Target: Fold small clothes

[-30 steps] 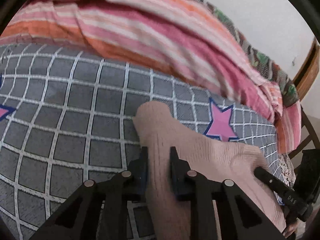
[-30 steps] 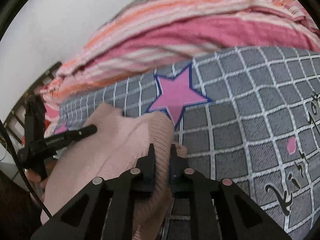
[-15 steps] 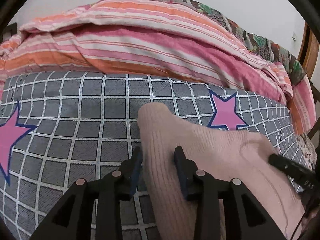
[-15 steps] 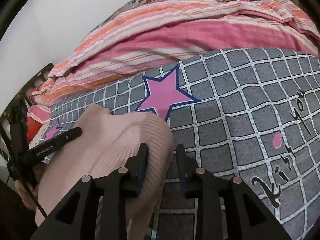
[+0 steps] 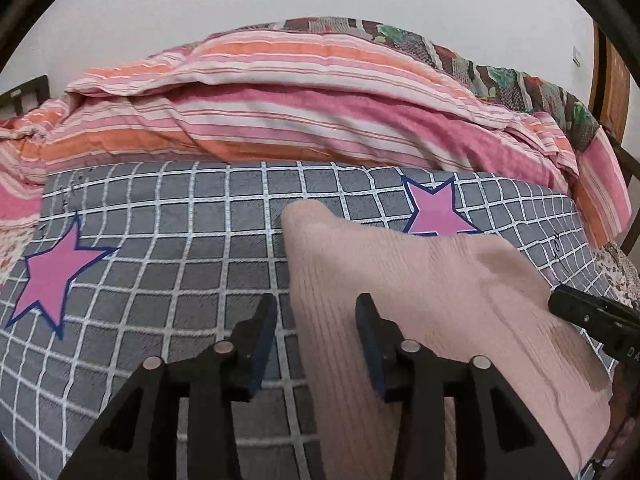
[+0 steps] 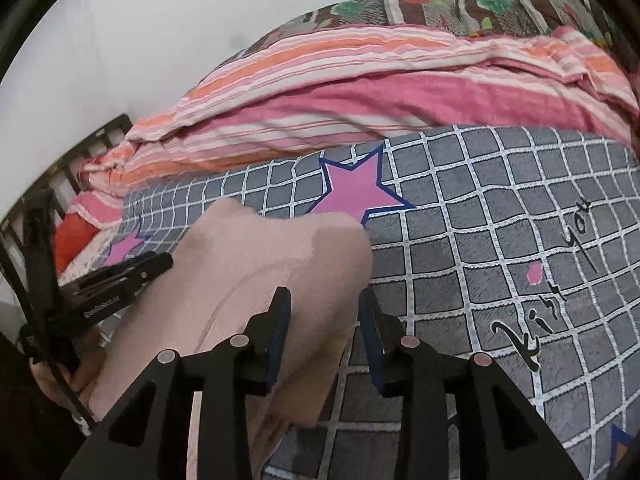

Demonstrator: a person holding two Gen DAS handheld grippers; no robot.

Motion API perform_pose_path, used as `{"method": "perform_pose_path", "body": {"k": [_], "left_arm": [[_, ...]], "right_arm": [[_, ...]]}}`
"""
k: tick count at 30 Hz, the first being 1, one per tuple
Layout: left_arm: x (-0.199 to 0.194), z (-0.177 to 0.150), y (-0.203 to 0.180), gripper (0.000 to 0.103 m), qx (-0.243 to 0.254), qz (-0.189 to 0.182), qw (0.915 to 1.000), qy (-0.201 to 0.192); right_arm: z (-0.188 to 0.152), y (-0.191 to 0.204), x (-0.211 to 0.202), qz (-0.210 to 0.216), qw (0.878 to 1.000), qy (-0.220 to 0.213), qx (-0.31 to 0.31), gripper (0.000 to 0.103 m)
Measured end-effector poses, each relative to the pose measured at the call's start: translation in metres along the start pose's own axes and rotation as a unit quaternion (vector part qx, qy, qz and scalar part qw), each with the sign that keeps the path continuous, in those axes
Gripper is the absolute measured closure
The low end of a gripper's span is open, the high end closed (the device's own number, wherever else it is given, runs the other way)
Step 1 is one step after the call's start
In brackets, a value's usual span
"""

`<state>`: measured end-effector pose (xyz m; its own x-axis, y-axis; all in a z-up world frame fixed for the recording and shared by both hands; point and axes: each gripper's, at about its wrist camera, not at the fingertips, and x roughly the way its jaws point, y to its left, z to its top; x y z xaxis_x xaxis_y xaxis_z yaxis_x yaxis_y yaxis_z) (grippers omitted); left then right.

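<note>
A pale pink ribbed knit garment (image 5: pixel 420 292) lies folded on the grey checked bedspread (image 5: pixel 168 248). My left gripper (image 5: pixel 316 312) hovers over the garment's left edge. Its jaws are opening; the cloth lies between them and the left pad is clear of it. In the right wrist view the same garment (image 6: pixel 260 272) shows its right edge under my right gripper (image 6: pixel 325 300). Those jaws are opening too, with a gap between the cloth and the right pad. Each wrist view also catches the tip of the other gripper: the right one (image 5: pixel 592 316) and the left one (image 6: pixel 120 276).
A pink and orange striped quilt (image 5: pixel 300 108) is bunched along the back of the bed, with a patterned blanket (image 5: pixel 460 56) behind it by the white wall. Pink stars (image 6: pixel 354 196) and black lettering (image 6: pixel 536 332) mark the bedspread. A dark bed frame (image 6: pixel 60 168) stands at the left.
Both grippers went from shut on the garment's edges to jaws apart. They have drawn back and risen a little, leaving the garment lying on the bedspread.
</note>
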<state>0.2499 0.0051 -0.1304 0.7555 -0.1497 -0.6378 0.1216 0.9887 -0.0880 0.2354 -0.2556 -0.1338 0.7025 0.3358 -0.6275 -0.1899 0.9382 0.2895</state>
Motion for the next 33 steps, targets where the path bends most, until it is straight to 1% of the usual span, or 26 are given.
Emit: {"method": "perform_pose_path", "body": {"k": [3,7,10,13,15,17,18,19,21,23,24,25,26,27,28,29,30,32,33], "left_arm": [[-0.013,-0.009,0.004,0.062,-0.016,-0.008,0.9998,-0.005],[-0.034,-0.028,0.004,0.062,-0.024,-0.015,0.9995,-0.012],[-0.05,-0.045,0.009,0.062,-0.041,-0.03,0.9986,-0.014],[-0.062,-0.06,0.014,0.062,-0.058,-0.055,0.9968,-0.004],[-0.065,-0.069,0.014,0.062,-0.06,-0.065,0.9961,0.005],[-0.069,-0.074,0.01,0.062,-0.048,-0.061,0.997,-0.002],[-0.072,-0.073,0.008,0.062,-0.041,-0.06,0.9974,-0.008],[-0.075,-0.073,0.008,0.062,-0.038,-0.065,0.9971,-0.014],[-0.081,-0.073,0.009,0.062,-0.043,-0.081,0.9954,-0.027],[-0.083,-0.073,0.01,0.062,-0.048,-0.096,0.9936,-0.033],[-0.082,-0.072,0.01,0.062,-0.048,-0.102,0.9932,-0.03],[-0.079,-0.071,0.009,0.062,-0.046,-0.104,0.9932,-0.023],[-0.075,-0.071,0.007,0.062,-0.043,-0.104,0.9935,-0.016],[-0.072,-0.071,0.004,0.062,-0.041,-0.103,0.9938,-0.011],[-0.07,-0.071,0.002,0.062,-0.039,-0.102,0.994,-0.006],[-0.068,-0.072,0.0,0.062,-0.037,-0.101,0.9942,-0.003],[-0.068,-0.071,-0.002,0.062,-0.035,-0.099,0.9944,-0.002],[-0.07,-0.071,-0.003,0.062,-0.035,-0.103,0.994,-0.006],[-0.071,-0.07,-0.003,0.062,-0.038,-0.105,0.9936,-0.011]], "right_arm": [[-0.004,0.003,-0.006,-0.006,1.0,0.002,-0.001,0.068],[-0.01,0.005,-0.018,0.0,1.0,-0.002,0.007,0.068],[-0.022,0.008,-0.03,0.021,1.0,-0.006,0.019,0.065],[-0.041,0.013,-0.036,0.038,0.999,0.004,0.025,0.065],[-0.053,0.019,-0.036,0.04,0.999,0.002,0.022,0.065],[-0.058,0.023,-0.034,0.03,0.999,-0.006,0.016,0.075],[-0.059,0.026,-0.033,0.033,0.999,-0.011,0.011,0.087],[-0.06,0.027,-0.034,0.039,0.999,-0.014,0.01,0.092],[-0.06,0.03,-0.045,0.046,0.998,-0.042,0.001,0.097],[-0.057,0.028,-0.06,0.066,0.995,-0.068,-0.005,0.098],[-0.056,0.025,-0.065,0.068,0.995,-0.076,-0.004,0.098],[-0.054,0.021,-0.064,0.063,0.995,-0.072,-0.001,0.098],[-0.053,0.017,-0.056,0.044,0.998,-0.05,0.006,0.098],[-0.054,0.012,-0.044,0.025,0.999,-0.02,0.015,0.098],[-0.056,0.008,-0.032,0.014,1.0,0.007,0.022,0.098],[-0.058,0.007,-0.027,0.01,1.0,0.016,0.024,0.098],[-0.058,0.01,-0.025,0.003,1.0,0.018,0.018,0.098],[-0.055,0.018,-0.032,-0.007,1.0,0.003,-0.006,0.097],[-0.052,0.021,-0.036,-0.01,1.0,-0.007,-0.014,0.09]]}}
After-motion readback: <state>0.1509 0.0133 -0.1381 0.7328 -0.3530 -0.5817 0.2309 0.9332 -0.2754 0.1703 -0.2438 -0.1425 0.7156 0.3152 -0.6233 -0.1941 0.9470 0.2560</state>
